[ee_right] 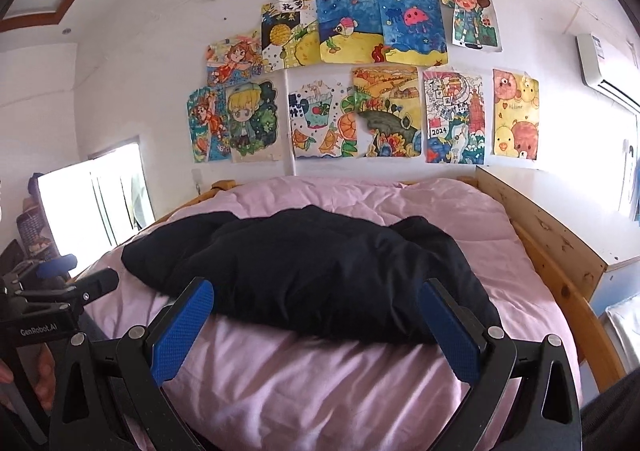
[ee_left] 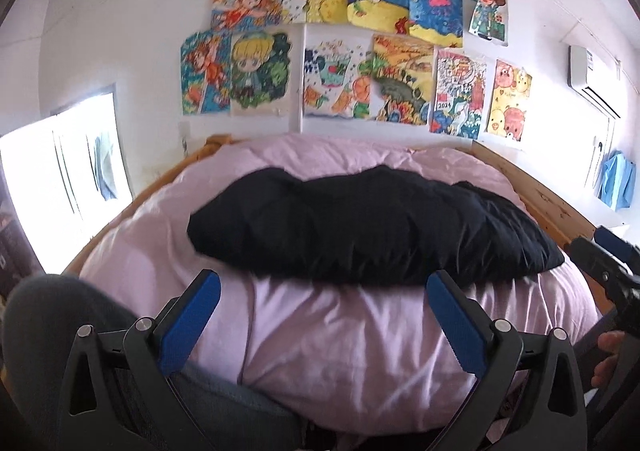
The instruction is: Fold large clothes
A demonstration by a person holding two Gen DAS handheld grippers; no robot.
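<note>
Left wrist: fingers (ee_left: 208, 291) wide apart, empty.

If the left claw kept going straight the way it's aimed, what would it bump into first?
Most likely the near edge of the black garment on the pink bedding; the open left gripper holds nothing. Depth is hard to judge.

- Pink duvet (ee_left: 328, 335) covers the bed from edge to edge.
- Wooden bed frame (ee_right: 560, 251) runs along the bed's right edge.
- Coloured drawings (ee_right: 360, 91) hang on the white wall beyond the far edge.
- Air conditioner (ee_left: 592, 79) is mounted high on the right wall.
- Bright window (ee_left: 60, 179) is on the left.
</note>
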